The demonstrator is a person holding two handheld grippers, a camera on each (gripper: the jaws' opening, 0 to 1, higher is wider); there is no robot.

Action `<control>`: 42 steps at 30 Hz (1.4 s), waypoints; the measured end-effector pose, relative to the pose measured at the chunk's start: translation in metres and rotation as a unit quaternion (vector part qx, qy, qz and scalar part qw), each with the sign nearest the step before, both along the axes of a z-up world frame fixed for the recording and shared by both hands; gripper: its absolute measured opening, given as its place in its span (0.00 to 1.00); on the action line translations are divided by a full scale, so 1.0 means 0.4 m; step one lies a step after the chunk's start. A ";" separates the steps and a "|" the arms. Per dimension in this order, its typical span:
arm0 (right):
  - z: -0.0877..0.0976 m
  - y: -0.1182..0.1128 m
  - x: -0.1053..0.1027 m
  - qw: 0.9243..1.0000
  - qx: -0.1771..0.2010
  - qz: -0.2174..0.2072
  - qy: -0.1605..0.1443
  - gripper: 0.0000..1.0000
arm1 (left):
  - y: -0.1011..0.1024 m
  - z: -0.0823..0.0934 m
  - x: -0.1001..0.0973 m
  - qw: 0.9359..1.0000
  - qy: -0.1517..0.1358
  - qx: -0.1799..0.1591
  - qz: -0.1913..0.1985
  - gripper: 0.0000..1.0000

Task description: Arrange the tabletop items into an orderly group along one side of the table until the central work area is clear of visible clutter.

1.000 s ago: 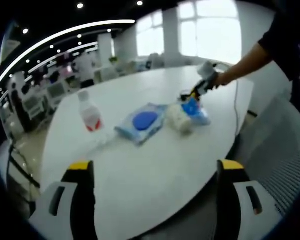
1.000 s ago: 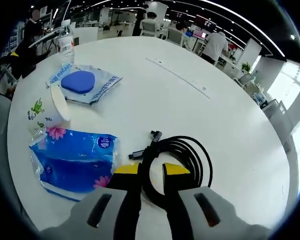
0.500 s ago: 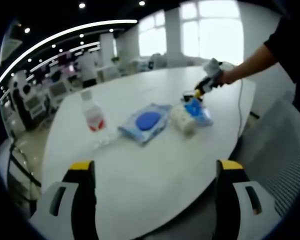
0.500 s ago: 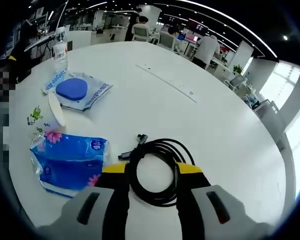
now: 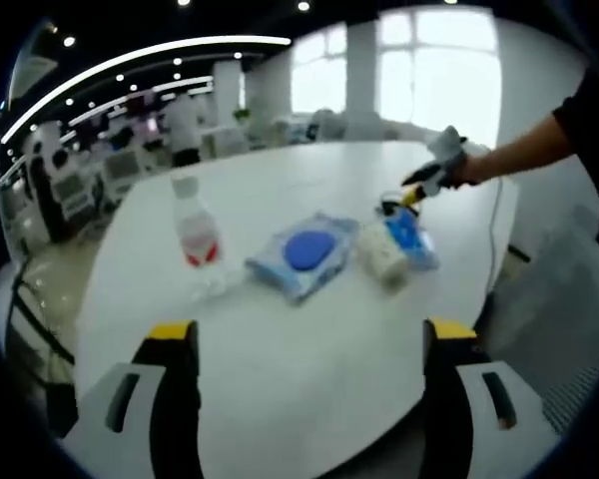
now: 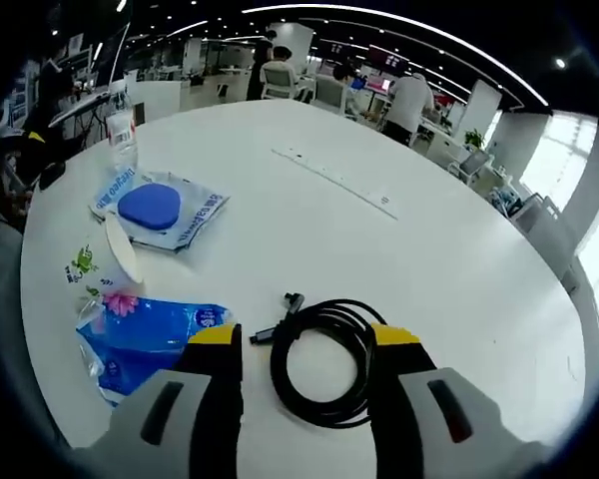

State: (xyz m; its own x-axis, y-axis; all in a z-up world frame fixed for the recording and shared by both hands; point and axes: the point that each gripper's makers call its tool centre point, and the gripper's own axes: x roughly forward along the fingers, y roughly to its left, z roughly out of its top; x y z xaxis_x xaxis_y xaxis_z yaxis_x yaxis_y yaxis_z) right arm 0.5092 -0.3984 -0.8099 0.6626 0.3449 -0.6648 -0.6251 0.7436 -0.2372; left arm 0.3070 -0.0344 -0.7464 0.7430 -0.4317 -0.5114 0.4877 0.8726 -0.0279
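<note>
On the white table (image 6: 449, 249) a coiled black cable (image 6: 324, 374) lies flat between the jaws of my right gripper (image 6: 304, 336), which is open and not touching it. Left of the cable lies a blue tissue pack (image 6: 145, 339), then a tipped paper cup (image 6: 105, 264), a wet-wipes pack (image 6: 160, 208) and an upright water bottle (image 6: 123, 125). My left gripper (image 5: 311, 334) hangs open over the near table edge, with nothing between its fingers. Ahead of it are the bottle (image 5: 195, 235), wipes pack (image 5: 304, 254), cup (image 5: 382, 254) and tissue pack (image 5: 411, 235). A hand holds the right gripper (image 5: 411, 190) at the far right.
A thin seam strip (image 6: 329, 180) runs across the middle of the table. Chairs, desks and people stand in the office behind the table (image 6: 409, 95). The table's curved edge (image 5: 90, 299) drops off to the floor on the left.
My right gripper has opened and let go of the coiled cable, which now lies on the table between its jaws. The left gripper's view has shifted slightly; the objects have not moved.
</note>
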 end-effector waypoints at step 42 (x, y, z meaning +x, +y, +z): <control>-0.022 0.197 0.034 0.989 0.147 0.020 0.019 0.57 | -0.094 -0.182 0.259 0.978 0.094 -0.130 0.135 0.54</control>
